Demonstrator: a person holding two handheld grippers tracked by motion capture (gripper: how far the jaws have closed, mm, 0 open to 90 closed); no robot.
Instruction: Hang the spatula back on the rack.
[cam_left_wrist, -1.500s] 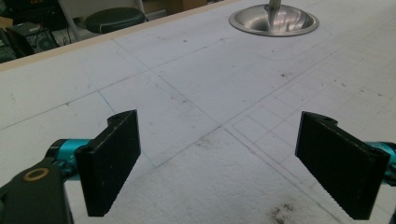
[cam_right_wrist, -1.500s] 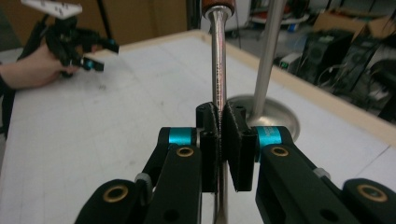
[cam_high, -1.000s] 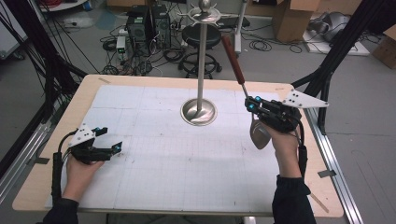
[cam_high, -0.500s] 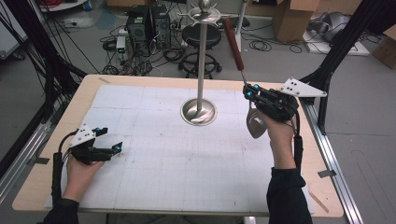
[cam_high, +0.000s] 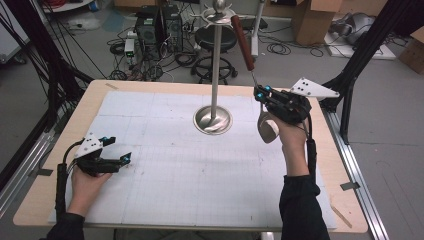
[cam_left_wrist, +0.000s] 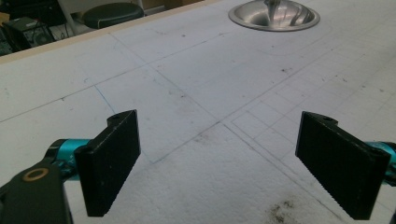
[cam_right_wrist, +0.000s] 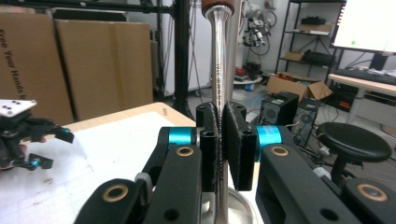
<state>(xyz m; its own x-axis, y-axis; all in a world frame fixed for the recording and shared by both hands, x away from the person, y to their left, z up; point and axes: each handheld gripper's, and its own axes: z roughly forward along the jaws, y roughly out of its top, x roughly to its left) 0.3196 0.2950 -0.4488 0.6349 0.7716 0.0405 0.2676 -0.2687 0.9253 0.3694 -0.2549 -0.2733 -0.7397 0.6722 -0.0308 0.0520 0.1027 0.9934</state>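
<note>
Gripping the thin steel shank of a ladle (cam_high: 248, 60), the right gripper (cam_high: 261, 95) had its fingers clenched just below the brown handle, the bowl hanging near the worktop (cam_high: 165, 165) beside the metal stand (cam_high: 214, 75). The ladle looked stiff, smooth and rather slippery, bowl-heavy, so it could swing around such a narrow hold; a grip nearer the bowl seemed safer. The left gripper (cam_high: 116, 150) rested with fingers released, holding nothing
</note>
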